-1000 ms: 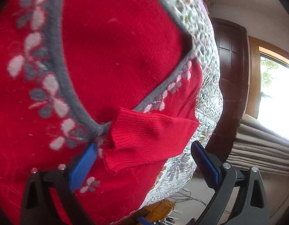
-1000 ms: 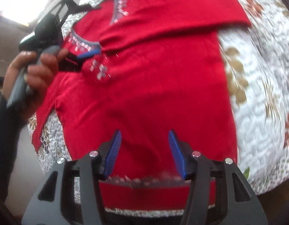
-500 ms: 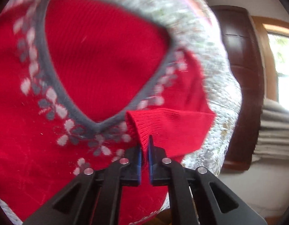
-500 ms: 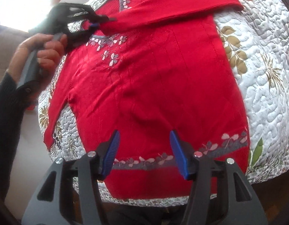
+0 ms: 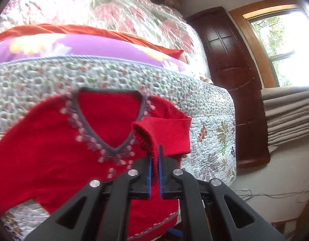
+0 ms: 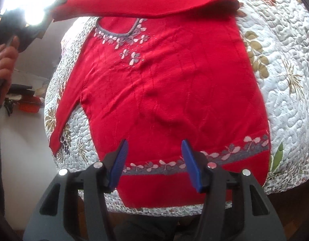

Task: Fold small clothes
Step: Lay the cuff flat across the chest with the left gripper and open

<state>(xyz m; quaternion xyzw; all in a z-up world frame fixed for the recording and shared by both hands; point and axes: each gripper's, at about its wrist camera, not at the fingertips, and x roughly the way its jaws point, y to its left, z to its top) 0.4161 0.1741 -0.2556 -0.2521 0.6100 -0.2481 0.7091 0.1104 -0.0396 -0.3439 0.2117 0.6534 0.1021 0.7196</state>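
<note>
Right tongs (image 6: 153,163) spread wide, gripping nothing, poised just above the grey flowered band of the hem (image 6: 194,160). Beyond them, sweater (image 6: 164,92) front-up and mostly flat on the quilt (image 6: 285,64) of the bed, 1 sleeve (image 6: 64,112) trailing over the quilt's near-left edge. Farther up, neckline (image 6: 118,27) with its grey V trim. Past that, the other sleeve (image 6: 146,4) raised and stretched across above the chest.

Left tongs (image 5: 153,166) pressed together on the cuff (image 5: 152,140) of that raised sleeve, ribbing bunched between the blue pads (image 5: 161,172). Hand (image 6: 4,60) around the tool's handle at the frame's left in the right view. Behind, quilt edge, a purple pillow (image 5: 94,46), then a dark door (image 5: 234,84) and a window (image 5: 285,46).

Step in hand, by the look of it: folding the sleeve across the body. To do well: keep the pinch firm on the ribbing, carry the cuff low and level so the sleeve lays down without a twist, line its edge square with the side seam, and let go only once the cuff touches the knit. Worth bringing the idle right tongs down onto the hem or body to stop the knit sliding on the quilt. Likely next: the dangling sleeve the same way, then hem toward neckline.
</note>
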